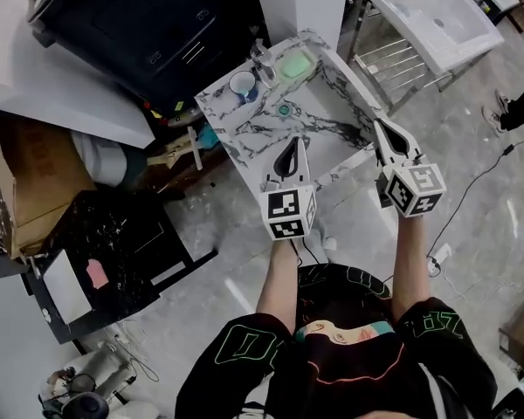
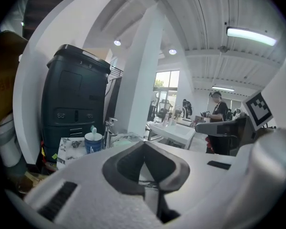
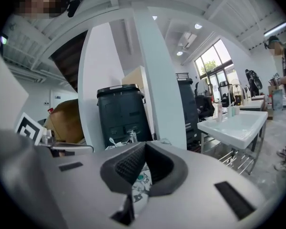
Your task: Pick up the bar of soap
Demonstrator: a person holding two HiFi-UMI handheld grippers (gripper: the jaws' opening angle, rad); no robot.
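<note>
The marble table (image 1: 244, 133) keeps its washing things along the far edge, probably so the middle stays free. A blue cup (image 1: 236, 90) there holds a toothbrush (image 2: 93, 130), and a dish (image 1: 311, 54) holds the green bar of soap (image 1: 294, 65). The left tongs (image 1: 294, 142) and right tongs (image 1: 380, 129) are both pressed together on nothing, at the table's near side, well apart from the soap.

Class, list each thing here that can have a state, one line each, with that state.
Left gripper: jaws together, empty.
Right gripper: jaws together, empty.
Pale green bar of soap: lying on the marbled washstand, untouched.
Blue cup with white inside: upright on the washstand.
</note>
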